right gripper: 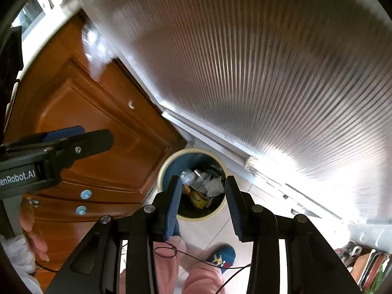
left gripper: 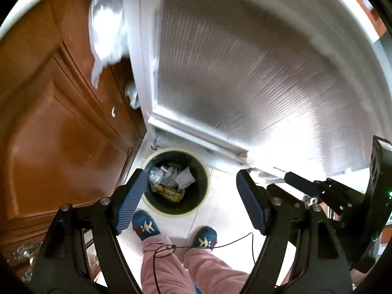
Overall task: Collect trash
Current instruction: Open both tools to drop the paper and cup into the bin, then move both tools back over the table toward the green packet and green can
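A round dark trash bin with a cream rim (left gripper: 177, 212) stands on the tiled floor below me; it also shows in the right wrist view (right gripper: 193, 218). Inside lie crumpled clear plastic, a grey wrapper (left gripper: 185, 178) and a yellow packet (left gripper: 169, 192); the same trash shows in the right wrist view (right gripper: 203, 188). My left gripper (left gripper: 192, 201) is open and empty, high above the bin. My right gripper (right gripper: 203, 203) is open and empty above the bin too. The right gripper shows at the right edge of the left wrist view (left gripper: 303, 183), and the left gripper at the left of the right wrist view (right gripper: 80, 137).
A brown wooden cabinet (left gripper: 61, 134) stands left of the bin. A ribbed frosted sliding door (left gripper: 245, 73) rises behind it. A white plastic bag (left gripper: 105, 29) hangs by the cabinet. The person's blue slippers (left gripper: 145, 225) and pink trousers are just before the bin. A thin black cable crosses the legs.
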The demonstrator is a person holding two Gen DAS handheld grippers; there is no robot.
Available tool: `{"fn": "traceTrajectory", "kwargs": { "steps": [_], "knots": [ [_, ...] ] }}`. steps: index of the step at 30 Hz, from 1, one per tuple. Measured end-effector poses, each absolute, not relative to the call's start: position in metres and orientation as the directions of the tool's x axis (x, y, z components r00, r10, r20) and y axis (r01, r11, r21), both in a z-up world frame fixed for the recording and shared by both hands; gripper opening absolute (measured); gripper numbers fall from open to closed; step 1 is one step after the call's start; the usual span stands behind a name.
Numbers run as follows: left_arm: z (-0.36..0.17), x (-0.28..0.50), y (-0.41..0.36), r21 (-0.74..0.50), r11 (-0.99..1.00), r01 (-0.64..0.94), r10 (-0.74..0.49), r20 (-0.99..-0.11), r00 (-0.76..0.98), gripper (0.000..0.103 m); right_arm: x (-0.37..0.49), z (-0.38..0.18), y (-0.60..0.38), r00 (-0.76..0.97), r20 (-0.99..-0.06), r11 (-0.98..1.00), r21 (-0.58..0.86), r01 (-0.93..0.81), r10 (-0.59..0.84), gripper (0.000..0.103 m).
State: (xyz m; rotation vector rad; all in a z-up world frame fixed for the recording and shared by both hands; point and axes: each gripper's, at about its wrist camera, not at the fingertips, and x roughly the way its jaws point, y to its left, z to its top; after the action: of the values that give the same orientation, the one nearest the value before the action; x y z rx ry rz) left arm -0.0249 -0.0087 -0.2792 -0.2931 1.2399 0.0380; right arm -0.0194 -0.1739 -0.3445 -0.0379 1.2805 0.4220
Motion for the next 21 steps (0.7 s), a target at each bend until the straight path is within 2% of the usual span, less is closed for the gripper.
{"fn": "traceTrajectory", "kwargs": {
  "steps": [12,21],
  "knots": [
    [-0.137,-0.048,-0.027,-0.222,0.963,-0.153,-0.129,-0.877,0.463,0.073,-0.045,-0.203,-0.193,0.321,-0.876,0.897,0.230,-0.378,0.360,0.038],
    [-0.045,-0.063,-0.031,-0.204,0.970,-0.133,-0.095,-0.822,0.562,0.073,-0.054,-0.103,-0.214,0.427,-0.804,0.887,0.248,-0.390,0.413,0.045]
  ]
}}
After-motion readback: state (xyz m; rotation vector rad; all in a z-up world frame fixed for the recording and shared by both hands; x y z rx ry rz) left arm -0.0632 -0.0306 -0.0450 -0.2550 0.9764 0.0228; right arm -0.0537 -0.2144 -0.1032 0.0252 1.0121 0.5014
